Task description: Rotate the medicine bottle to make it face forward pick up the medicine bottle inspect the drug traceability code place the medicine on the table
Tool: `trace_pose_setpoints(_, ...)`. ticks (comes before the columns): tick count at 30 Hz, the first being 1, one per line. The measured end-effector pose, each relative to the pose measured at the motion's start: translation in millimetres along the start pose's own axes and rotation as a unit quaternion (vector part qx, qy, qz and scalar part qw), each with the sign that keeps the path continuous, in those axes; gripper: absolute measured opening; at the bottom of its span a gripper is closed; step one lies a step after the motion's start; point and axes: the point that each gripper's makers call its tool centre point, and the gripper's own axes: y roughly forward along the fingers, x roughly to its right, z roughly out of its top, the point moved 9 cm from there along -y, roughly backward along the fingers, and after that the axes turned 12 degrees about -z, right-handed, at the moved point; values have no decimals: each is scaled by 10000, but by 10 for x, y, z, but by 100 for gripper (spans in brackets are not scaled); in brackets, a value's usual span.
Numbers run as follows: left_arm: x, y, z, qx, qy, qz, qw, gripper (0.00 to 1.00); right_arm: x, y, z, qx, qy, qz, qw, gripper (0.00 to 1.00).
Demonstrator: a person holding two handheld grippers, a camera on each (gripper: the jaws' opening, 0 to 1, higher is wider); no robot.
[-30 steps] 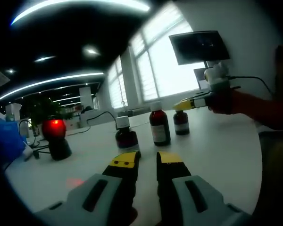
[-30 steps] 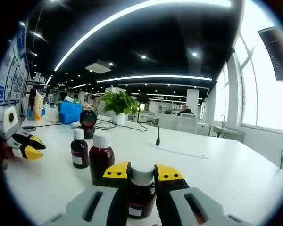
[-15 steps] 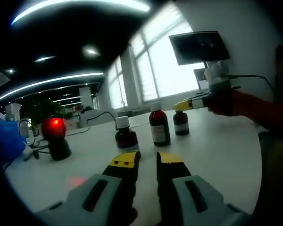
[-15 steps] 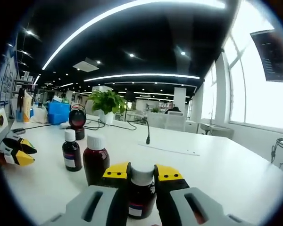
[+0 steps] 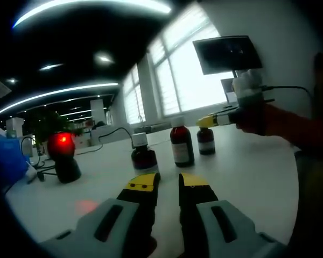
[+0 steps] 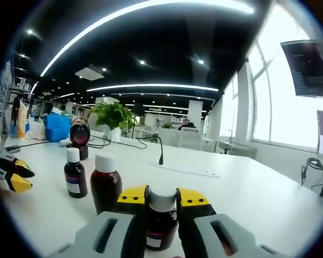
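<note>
1. My right hand-held gripper is clenched around a small dark medicine bottle with a white cap.
2. My left hand-held gripper holds nothing, its jaws a narrow gap apart above the white surface.
3. Two more bottles stand just beside the held one.

The right gripper, clamped on the medicine bottle, has swung rightward, shifting its whole view.
</note>
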Motion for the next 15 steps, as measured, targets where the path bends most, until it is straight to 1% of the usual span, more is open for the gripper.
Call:
trace_pose_setpoints(4,-1,1,-3,4,2,-6,10000,8,-11,-3,-4,35,-130,-86,9999,16)
trace_pose_setpoints(11,2,2,1,1,5,-7,10000,8,7,-4,0,45,-95,-170,9998,16)
trace_pose_setpoints(15,-4,6,-9,-6,7,-7,10000,8,11,-10,-5,111,-146,-144,9997,17)
